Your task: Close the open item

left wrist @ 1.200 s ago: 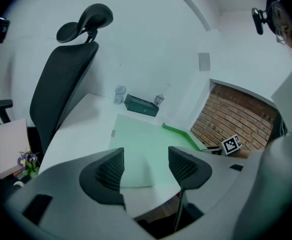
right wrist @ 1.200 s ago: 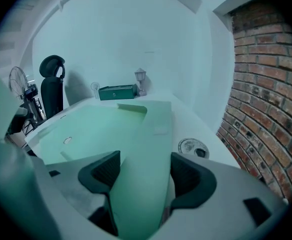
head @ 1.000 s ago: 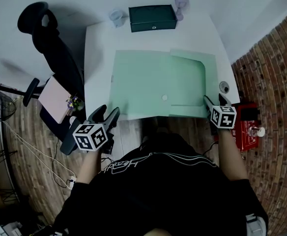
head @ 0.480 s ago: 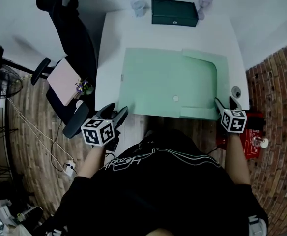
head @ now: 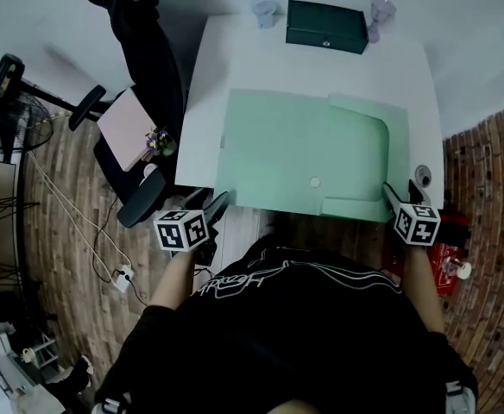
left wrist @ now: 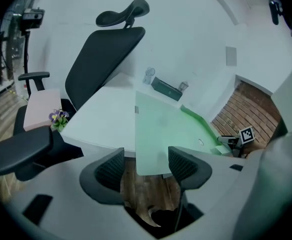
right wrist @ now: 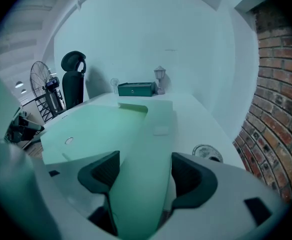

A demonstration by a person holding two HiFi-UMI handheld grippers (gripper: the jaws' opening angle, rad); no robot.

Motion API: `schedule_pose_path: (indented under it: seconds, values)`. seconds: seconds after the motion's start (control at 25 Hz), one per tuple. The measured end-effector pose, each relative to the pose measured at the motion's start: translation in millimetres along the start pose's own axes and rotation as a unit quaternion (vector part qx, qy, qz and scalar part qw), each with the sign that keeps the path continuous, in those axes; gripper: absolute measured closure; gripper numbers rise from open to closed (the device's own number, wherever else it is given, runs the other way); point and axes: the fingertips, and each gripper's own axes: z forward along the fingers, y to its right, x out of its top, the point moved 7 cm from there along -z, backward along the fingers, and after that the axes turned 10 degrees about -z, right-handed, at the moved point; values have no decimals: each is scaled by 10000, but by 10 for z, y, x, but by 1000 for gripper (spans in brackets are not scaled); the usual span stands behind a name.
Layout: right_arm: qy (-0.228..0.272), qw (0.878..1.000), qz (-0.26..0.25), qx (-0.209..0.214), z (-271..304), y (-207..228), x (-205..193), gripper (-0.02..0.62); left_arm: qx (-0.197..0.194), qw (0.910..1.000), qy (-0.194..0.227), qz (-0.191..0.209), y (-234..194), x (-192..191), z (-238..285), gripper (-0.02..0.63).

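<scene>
Open green folder (head: 304,145) flat on the counter (head: 235,59), its near left corner just ahead of my left tongs (left wrist: 145,160), these spread and empty, my right tongs (right wrist: 145,168) spread wide astride the folder's right flap (right wrist: 151,134), pads not pinching it

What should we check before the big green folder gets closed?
1. Green folder lies open on the table: ok.
2. Its flap sits between the right gripper fingers: ok.
3. Right fingers squeezing the flap: not ok, they stand apart.
4. Left gripper free to help: ok, open and empty, off the table's near edge.
5. Dark box clear of the folder: ok.
</scene>
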Motion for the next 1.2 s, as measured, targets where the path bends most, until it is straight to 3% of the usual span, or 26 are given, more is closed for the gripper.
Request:
schedule_pose_path:
  seconds: [0.44,0.6,0.96,1.2]
  values:
    - [-100,9994,76,310,-9,39,46,259,-138,9970,107,-752,-128,-128,178,327]
    - [-96,9992,98,383,5,39,43,258,-272,9942,229,-1014,-144,-152,165,361]
    - [-68,9979,194,613,19,76,58,252,-389,9925,326,-1114,-38,-132,81,447]
    - [-4,9968,218,763,26,89,73,242,-326,9926,687,-943,117,-68,-69,490]
